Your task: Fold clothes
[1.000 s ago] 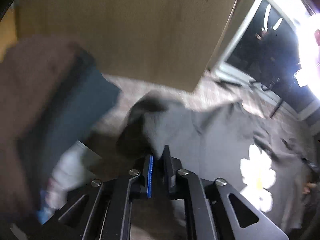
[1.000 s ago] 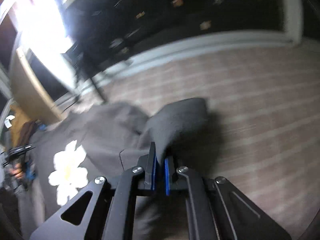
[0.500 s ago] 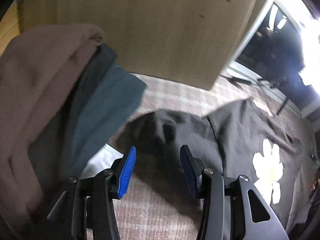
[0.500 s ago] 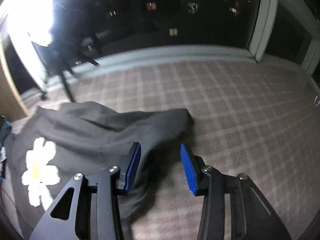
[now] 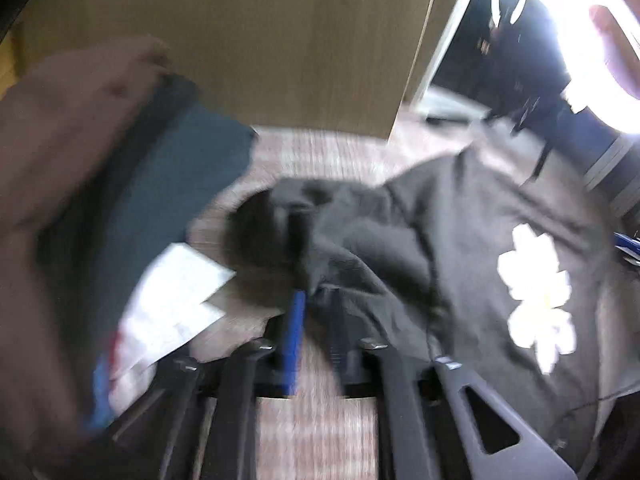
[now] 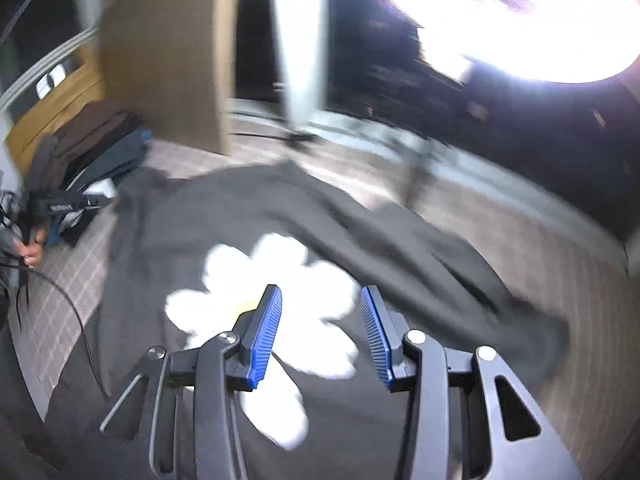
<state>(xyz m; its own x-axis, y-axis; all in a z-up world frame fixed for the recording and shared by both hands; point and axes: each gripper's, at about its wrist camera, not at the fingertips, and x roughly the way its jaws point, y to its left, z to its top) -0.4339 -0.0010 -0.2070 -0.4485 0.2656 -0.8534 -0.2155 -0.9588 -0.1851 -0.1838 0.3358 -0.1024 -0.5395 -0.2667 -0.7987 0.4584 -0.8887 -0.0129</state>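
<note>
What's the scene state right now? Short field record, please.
garment: dark grey sweatshirt with white flower print, spread on checked carpet, not yet folded
left tool: jaws closing; sweatshirt sleeve edge at the tips, contact unclear from blur
right tool: open, empty, above the flower print
beside garment: brown and teal folded clothes pile; white paper sheet
backdrop: tan wooden panel

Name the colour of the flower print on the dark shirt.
White, faint yellow centre, on the flower print; clearest in the right wrist view.
</note>
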